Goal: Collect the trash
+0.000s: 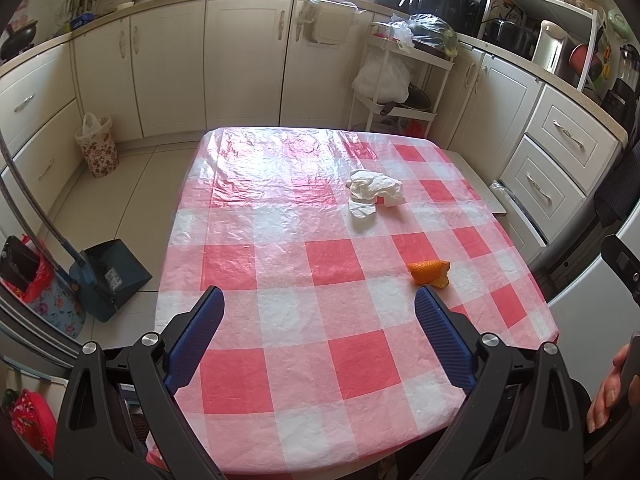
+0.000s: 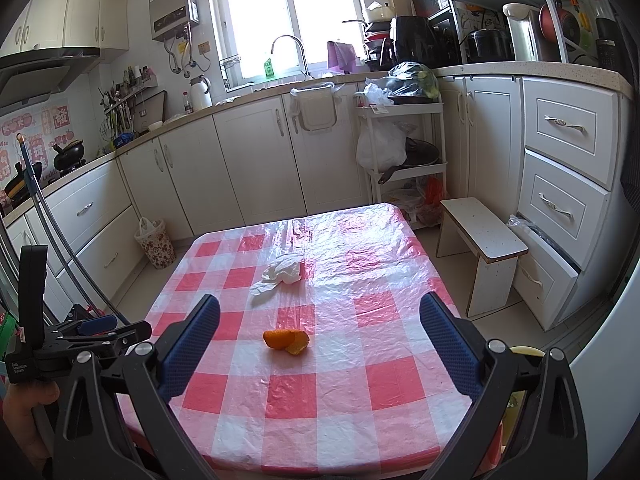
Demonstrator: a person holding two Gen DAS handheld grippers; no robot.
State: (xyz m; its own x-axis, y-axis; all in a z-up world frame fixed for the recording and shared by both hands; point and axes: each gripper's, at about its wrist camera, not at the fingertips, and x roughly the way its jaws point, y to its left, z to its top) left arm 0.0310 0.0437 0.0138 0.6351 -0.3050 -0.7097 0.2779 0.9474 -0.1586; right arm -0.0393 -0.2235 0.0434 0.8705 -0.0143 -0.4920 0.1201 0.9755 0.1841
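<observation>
An orange peel (image 1: 430, 272) (image 2: 287, 339) lies on the red-and-white checked table (image 1: 288, 364) (image 2: 352, 396). Farther back rests a crumpled white tissue (image 1: 372, 192) (image 2: 280, 274). My left gripper (image 1: 319, 300) hovers open over the table's near edge, its right fingertip just short of the peel, nothing between its blue pads. My right gripper (image 2: 320, 308) is open too, held above the table with the peel framed between its fingers, nothing held. The left gripper (image 2: 94, 330) also shows at the left edge of the right wrist view.
A floral wastebasket (image 1: 98, 146) (image 2: 157, 245) with a white liner stands on the floor by the cabinets. A blue dustpan (image 1: 108, 276) leans left of the table. A white stool (image 2: 482, 248) and a white trolley (image 2: 402, 152) stand to the right.
</observation>
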